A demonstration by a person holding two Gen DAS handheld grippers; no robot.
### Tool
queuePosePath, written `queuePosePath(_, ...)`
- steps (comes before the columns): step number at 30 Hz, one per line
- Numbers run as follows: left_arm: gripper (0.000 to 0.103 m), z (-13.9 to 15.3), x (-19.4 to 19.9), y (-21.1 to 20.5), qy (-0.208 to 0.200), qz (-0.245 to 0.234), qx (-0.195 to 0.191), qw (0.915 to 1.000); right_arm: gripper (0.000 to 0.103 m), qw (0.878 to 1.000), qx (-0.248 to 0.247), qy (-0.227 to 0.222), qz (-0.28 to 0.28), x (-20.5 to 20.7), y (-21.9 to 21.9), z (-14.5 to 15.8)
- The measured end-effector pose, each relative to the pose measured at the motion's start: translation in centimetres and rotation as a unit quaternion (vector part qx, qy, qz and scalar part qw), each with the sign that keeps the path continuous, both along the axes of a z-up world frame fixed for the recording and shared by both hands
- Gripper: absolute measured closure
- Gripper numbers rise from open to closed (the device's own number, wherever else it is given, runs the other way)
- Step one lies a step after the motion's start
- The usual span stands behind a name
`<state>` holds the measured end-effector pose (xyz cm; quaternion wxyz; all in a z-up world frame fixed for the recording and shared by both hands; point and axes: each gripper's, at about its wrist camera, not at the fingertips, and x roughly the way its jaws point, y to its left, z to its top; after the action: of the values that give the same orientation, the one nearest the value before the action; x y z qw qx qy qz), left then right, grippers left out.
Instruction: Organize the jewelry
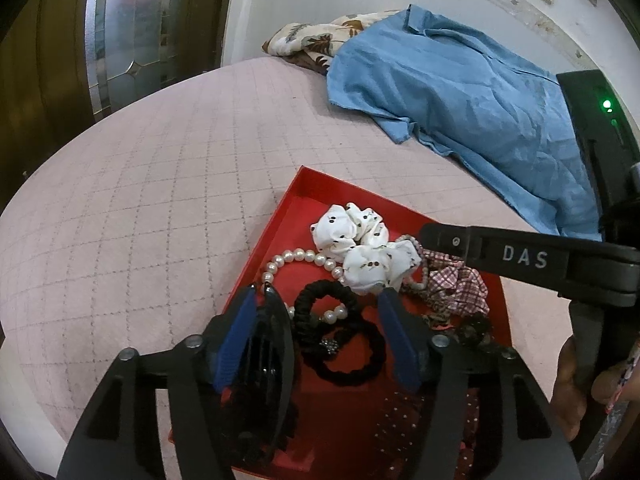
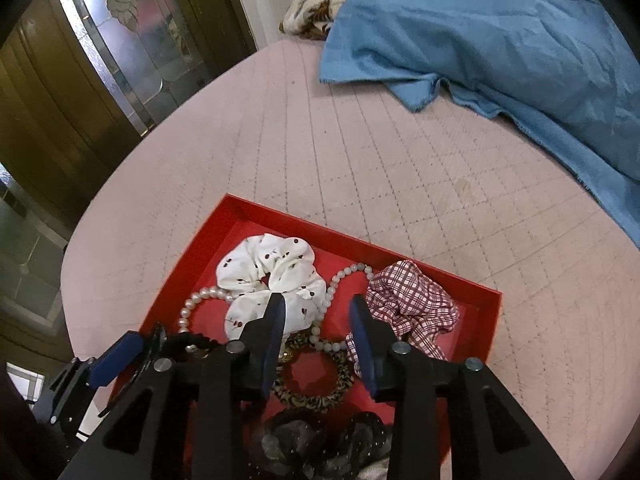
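A red tray [image 1: 296, 196] [image 2: 472, 284] lies on the pink quilted bed. It holds a white spotted scrunchie [image 1: 360, 244] [image 2: 276, 276], a pearl string [image 1: 296, 258] [image 2: 192, 304], black hair ties [image 1: 340, 340], a red checked scrunchie [image 1: 456, 284] [image 2: 416, 300], a leopard-print tie [image 2: 312, 384] and dark sparkly scrunchies [image 2: 320, 440]. My left gripper [image 1: 320, 300] is open over the black ties, with a black hair claw clip [image 1: 264, 368] resting against its left finger. My right gripper [image 2: 318, 304] is open above the tray, between the white and checked scrunchies; it also shows in the left wrist view [image 1: 500, 254].
A blue cloth [image 1: 460, 92] [image 2: 500, 32] and a floral fabric [image 1: 316, 36] lie at the far side of the bed [image 1: 140, 200]. A wooden and glass door [image 1: 120, 32] stands to the left beyond the bed's edge.
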<state>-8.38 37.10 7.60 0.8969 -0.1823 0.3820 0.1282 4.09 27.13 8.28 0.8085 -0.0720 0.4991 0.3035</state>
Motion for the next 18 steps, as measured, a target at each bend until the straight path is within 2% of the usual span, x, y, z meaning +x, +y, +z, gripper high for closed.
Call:
queuePosePath(5, 0.028, 0.4, -0.3, -0.4, -0.007, -0.005, -0.002, 1.0000, 0.066, 1.000, 0.003, -0.015, -0.003, -0.8, -0.6, 1.1)
queuePosePath(11, 0.027, 1.0, -0.5, -1.3, -0.015, -0.017, 0.011, 0.9997, 0.061, 0.999, 0.011, -0.030, -0.011, -1.6, -2.5, 2.4)
queuePosePath(16, 0.026, 1.7, -0.9, -2.4, -0.024, -0.019, 0.037, 0.9988, 0.053, 0.999, 0.018, -0.043, -0.020, -2.9, -5.4, 3.5)
queuePosePath(18, 0.022, 2.1, -1.3, -2.8, -0.029, -0.006, 0.063, 0.9976, 0.052, 0.998, 0.019, -0.049, -0.025, -3.7, -6.9, 3.8)
